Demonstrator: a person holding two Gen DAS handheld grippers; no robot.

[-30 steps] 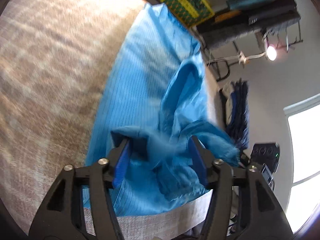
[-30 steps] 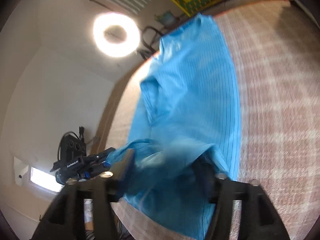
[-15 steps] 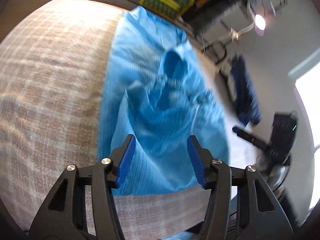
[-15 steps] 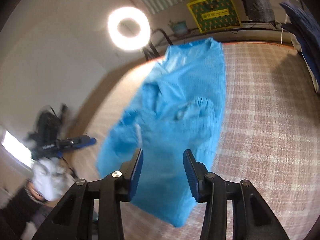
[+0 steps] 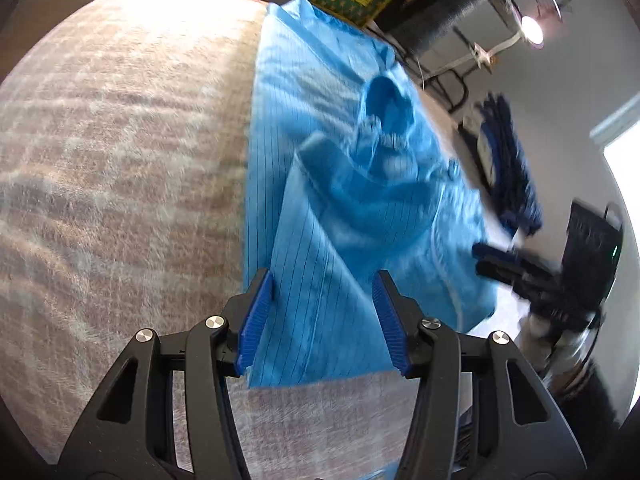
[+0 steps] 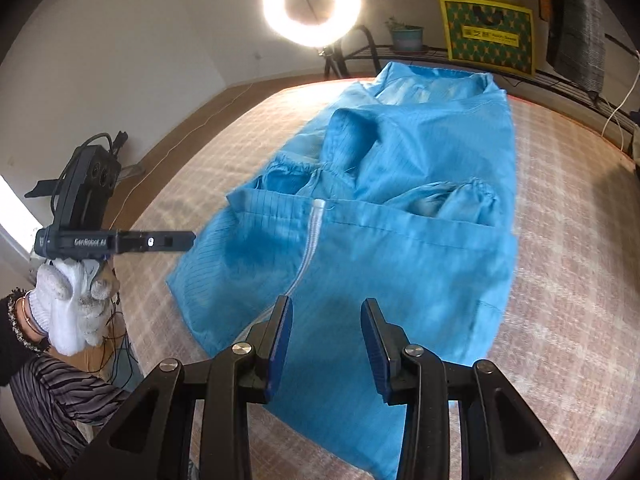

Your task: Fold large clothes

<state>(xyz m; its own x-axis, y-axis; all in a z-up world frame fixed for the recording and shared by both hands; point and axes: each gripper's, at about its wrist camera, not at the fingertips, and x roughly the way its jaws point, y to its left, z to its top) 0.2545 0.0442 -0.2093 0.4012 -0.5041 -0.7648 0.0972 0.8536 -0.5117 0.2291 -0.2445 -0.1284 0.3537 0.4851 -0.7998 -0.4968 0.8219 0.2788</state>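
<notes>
A: Starting at the left of the right wrist view, what borders the working surface?

B: The plaid-covered surface [image 6: 568,264] curves away to a wooden floor strip and a white wall. A gloved hand [image 6: 70,312] sits off that left edge, holding the left gripper [image 6: 188,240], whose black body pokes in over the cover beside the blue garment [image 6: 400,248].

A: And the garment itself?

B: It lies lengthwise down the middle of the cover, its far end at the back edge, a white zipper [image 6: 312,232] running down the near folded panel, two gathered cuffs bunched above the fold. Bare cover lies open on both sides of it, widest on the right.

A: Anything standing around?

B: Behind the far edge: a lit ring light [image 6: 312,0], a potted plant [image 6: 406,36], a yellow-and-green crate [image 6: 488,36] on a low black rack. In the left wrist view a pile of dark blue clothes [image 5: 508,168] hangs past the garment's right edge. Nothing rests on the cover besides the garment.

A: The jaws?

B: The left gripper [image 5: 324,316] has its blue pads partly apart above the garment's near hem, gripping nothing. The right gripper [image 6: 326,344] has just been closing; its pads stand at a narrower gap over the near panel, cloth seen between them but not pinched.
</notes>
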